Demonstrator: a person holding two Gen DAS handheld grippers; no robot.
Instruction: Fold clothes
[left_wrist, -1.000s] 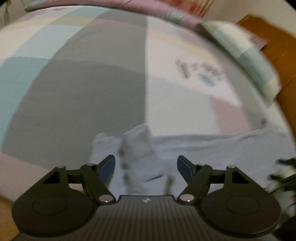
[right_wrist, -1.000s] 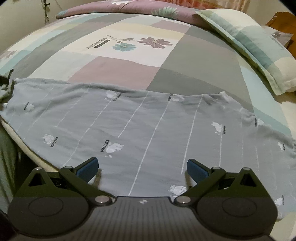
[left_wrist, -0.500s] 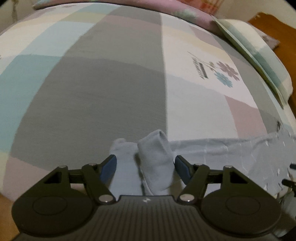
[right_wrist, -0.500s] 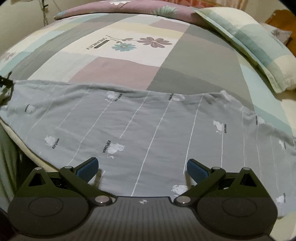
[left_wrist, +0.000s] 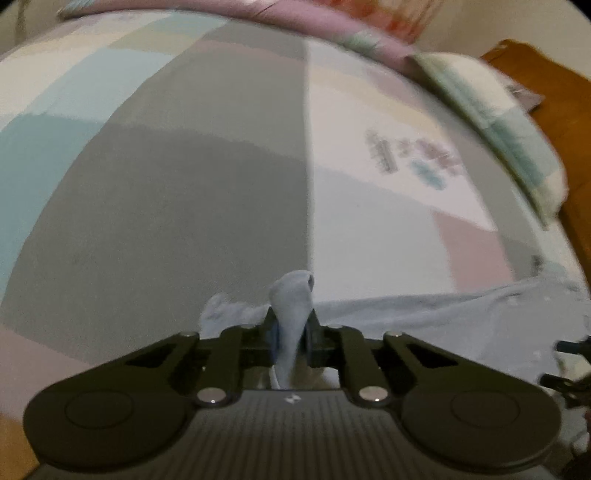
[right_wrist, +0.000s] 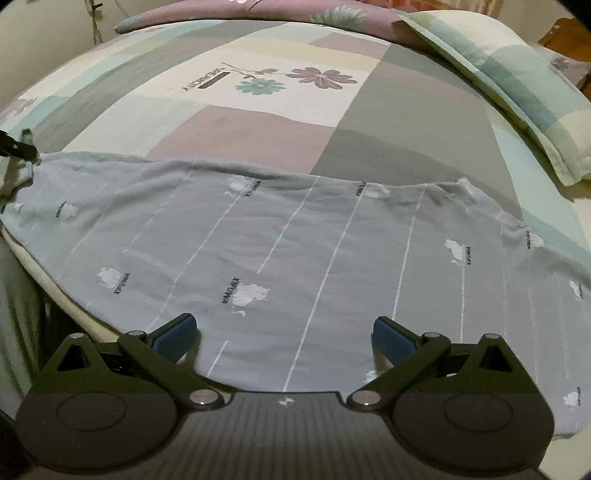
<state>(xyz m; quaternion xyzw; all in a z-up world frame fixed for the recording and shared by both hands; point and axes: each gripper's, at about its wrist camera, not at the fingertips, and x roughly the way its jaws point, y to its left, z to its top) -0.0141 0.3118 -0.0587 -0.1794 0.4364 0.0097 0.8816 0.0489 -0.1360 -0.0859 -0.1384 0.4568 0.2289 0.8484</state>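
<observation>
A grey garment (right_wrist: 295, 251) with thin white lines and small white prints lies spread along the near edge of the bed (right_wrist: 406, 122), on a patchwork sheet of grey, pink and cream squares. At its far left end the left gripper (left_wrist: 291, 338) is closing its jaws, and a bunched fold of the pale cloth is already pinched between the pads and stands up above them. The right gripper (right_wrist: 284, 332) hovers low over the middle of the garment with its blue fingers (right_wrist: 173, 334) spread wide, grasping nothing. A checked pillow (right_wrist: 517, 85) lies at the far right side of the bed.
</observation>
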